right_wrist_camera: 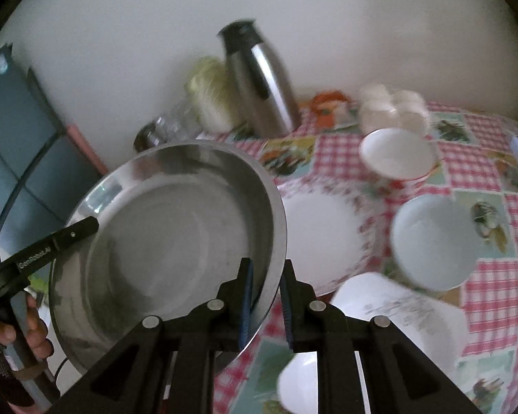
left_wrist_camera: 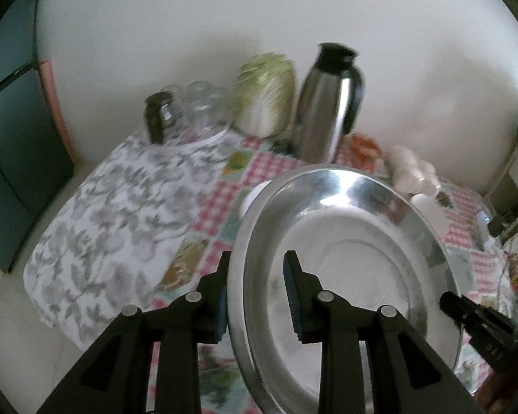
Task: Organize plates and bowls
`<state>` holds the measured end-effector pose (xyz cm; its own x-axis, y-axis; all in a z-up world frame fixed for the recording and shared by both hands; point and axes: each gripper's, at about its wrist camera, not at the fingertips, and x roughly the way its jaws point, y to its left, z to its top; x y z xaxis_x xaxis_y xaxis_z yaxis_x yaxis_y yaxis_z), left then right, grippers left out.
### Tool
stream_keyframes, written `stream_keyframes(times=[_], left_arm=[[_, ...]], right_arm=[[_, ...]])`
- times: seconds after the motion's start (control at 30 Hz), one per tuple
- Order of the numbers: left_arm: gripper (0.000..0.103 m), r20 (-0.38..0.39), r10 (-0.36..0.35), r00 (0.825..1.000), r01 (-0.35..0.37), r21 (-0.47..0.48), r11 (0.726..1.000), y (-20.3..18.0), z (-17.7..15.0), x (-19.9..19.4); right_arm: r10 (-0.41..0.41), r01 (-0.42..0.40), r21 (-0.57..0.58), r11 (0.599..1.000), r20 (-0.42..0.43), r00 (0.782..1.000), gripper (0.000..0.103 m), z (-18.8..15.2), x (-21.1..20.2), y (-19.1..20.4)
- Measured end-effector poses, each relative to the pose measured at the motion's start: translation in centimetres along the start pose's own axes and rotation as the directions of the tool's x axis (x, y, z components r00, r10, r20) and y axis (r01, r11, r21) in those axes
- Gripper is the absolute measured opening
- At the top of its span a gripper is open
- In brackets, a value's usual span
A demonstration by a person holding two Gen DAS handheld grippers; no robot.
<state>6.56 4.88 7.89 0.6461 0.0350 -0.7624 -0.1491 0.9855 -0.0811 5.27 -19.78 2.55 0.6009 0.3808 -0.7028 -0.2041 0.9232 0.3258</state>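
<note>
Your left gripper (left_wrist_camera: 257, 296) straddles the left rim of the steel plate (left_wrist_camera: 345, 248): one blue-padded finger sits outside the rim, the other inside over the plate's well. The jaws are set apart by a moderate gap, and you cannot tell from the left wrist view whether the pads actually press the metal. Your right gripper (right_wrist_camera: 265, 302) straddles the opposite rim of the same steel plate (right_wrist_camera: 169, 241), the edge passing between its two fingers with the jaws nearly closed around it; firm contact is not clear there either. The plate is tilted and lifted above the tablecloth (right_wrist_camera: 480, 169), between the two grippers.

Taking the steel plate as your landmark: just to its right in the right wrist view lies a white plate with a floral rim (right_wrist_camera: 323, 238). Beyond that, further right, sit a pale blue bowl (right_wrist_camera: 431, 241) and a white bowl with a red base (right_wrist_camera: 395, 157). Behind the plate, by the wall, stand a steel thermos (left_wrist_camera: 329, 103), a cabbage (left_wrist_camera: 264, 95) and glass jars (left_wrist_camera: 190, 107).

The one readable marking is on your left gripper's finger (right_wrist_camera: 57, 241) in the right wrist view: "GenRobot.AI". The small printing on the right gripper's finger (left_wrist_camera: 476, 321) is too blurred to read.
</note>
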Motion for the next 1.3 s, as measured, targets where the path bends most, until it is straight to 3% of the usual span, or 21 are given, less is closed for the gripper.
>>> stream_keyframes(times=[0.33,0.6,0.97,1.3], left_arm=[[0.031,-0.011,-0.085,0.996,0.085,0.022,0.996,-6.7,3.1,1.8],[0.031,-0.055,-0.12,0.991,0.119,-0.017,0.993,-9.0,3.4,4.5],[0.031,-0.11,-0.143,0.984,0.136,-0.071,0.988,-9.2,3.6,8.5],[0.031,-0.145,-0.122,0.982,0.101,-0.14,0.985,-6.5,3.3,10.7]], right_arm=[[-0.083,0.076,0.075,0.994,0.096,0.992,0.019,2.3,-3.3,-5.2],[-0.115,0.103,0.133,0.986,0.088,0.989,0.019,2.8,-3.1,-8.4],[-0.134,0.124,0.147,0.981,0.057,0.989,0.02,3.0,-1.4,-9.6],[-0.13,0.131,0.105,0.986,-0.019,0.991,0.022,2.9,2.0,-8.2]])
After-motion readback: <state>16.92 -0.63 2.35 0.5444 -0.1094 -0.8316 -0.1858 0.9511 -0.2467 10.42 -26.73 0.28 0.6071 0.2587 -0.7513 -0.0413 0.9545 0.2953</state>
